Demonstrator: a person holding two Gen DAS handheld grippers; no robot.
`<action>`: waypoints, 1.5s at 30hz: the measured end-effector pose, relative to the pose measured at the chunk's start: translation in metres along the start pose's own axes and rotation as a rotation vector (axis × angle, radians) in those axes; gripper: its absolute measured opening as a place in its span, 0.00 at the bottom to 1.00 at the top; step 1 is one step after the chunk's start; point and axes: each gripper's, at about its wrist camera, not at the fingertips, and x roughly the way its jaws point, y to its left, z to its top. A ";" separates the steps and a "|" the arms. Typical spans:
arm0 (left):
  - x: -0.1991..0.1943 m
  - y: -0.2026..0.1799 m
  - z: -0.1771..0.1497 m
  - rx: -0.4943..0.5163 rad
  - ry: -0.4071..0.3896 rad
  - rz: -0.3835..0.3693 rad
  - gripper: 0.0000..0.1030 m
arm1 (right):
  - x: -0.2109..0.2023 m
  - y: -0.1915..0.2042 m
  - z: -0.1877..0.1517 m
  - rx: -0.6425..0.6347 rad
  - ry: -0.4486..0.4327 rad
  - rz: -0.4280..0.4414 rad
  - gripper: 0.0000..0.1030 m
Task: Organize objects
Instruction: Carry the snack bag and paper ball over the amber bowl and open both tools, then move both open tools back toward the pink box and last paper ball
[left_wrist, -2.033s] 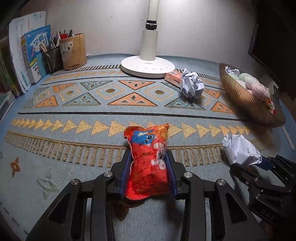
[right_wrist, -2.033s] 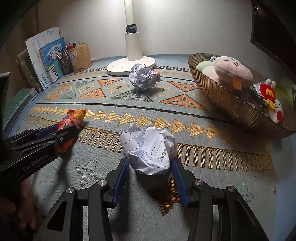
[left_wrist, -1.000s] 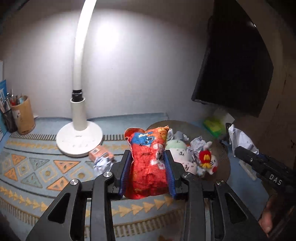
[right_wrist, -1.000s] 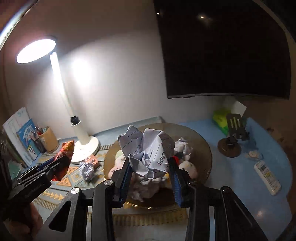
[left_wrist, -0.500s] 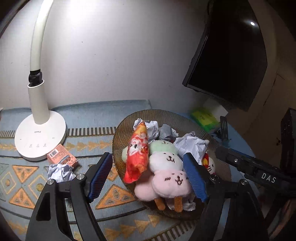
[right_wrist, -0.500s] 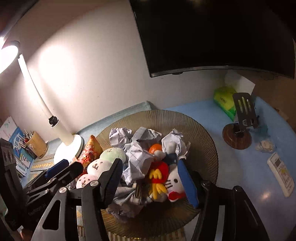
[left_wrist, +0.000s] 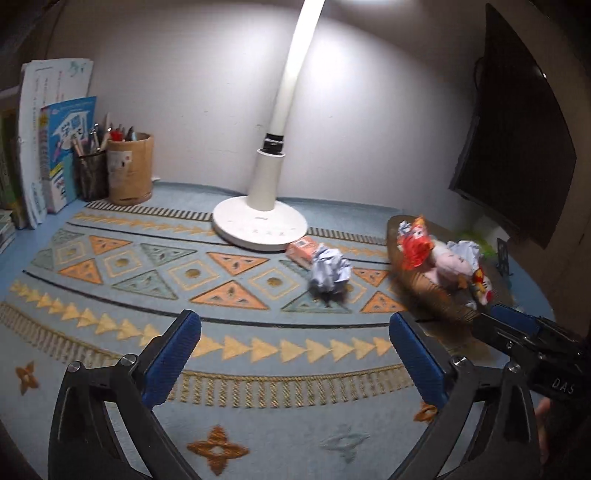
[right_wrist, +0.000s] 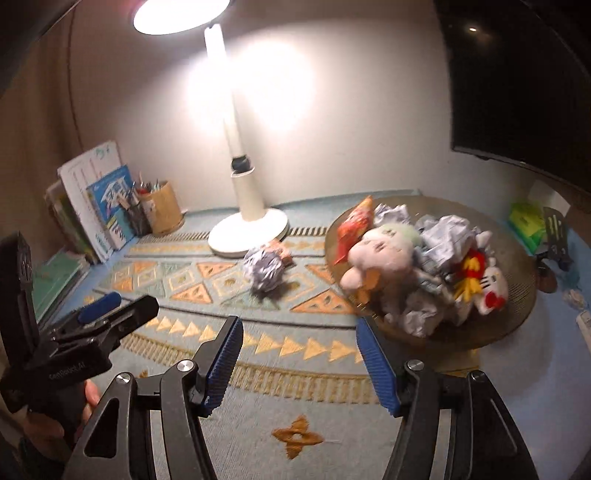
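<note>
My left gripper (left_wrist: 293, 321) hangs over the patterned mat (left_wrist: 221, 343), its jaws opening wide with nothing between them. My right gripper (right_wrist: 299, 323) is also over the mat, jaws opening and empty. A crumpled paper ball (left_wrist: 328, 271) lies on the mat ahead of both, beside a small orange box (left_wrist: 301, 249). The brown basket (right_wrist: 517, 266) to the right holds the red snack packet (right_wrist: 352, 227), plush toys (right_wrist: 384, 251) and crumpled papers (right_wrist: 447, 236). In the left wrist view the right gripper (left_wrist: 517, 325) shows at the right edge.
A white lamp base (left_wrist: 260, 223) stands behind the paper ball. A pen holder (left_wrist: 129, 170) and books (left_wrist: 55, 147) line the back left. A dark monitor (left_wrist: 517, 129) hangs at the right. A phone stand (right_wrist: 554, 236) sits beyond the basket.
Both grippers opened and dropped the snack packet and the paper ball into the basket. Both then drew back left and lower, over the mat.
</note>
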 end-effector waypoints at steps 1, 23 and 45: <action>0.006 0.006 -0.004 0.006 0.023 0.028 0.99 | 0.009 0.010 -0.009 -0.033 0.007 -0.017 0.60; 0.026 0.025 -0.018 -0.026 0.080 0.157 0.99 | 0.053 0.030 -0.039 -0.119 0.067 -0.082 0.69; 0.123 0.062 0.076 -0.302 0.178 -0.157 0.98 | 0.173 0.022 0.060 0.198 0.120 -0.026 0.50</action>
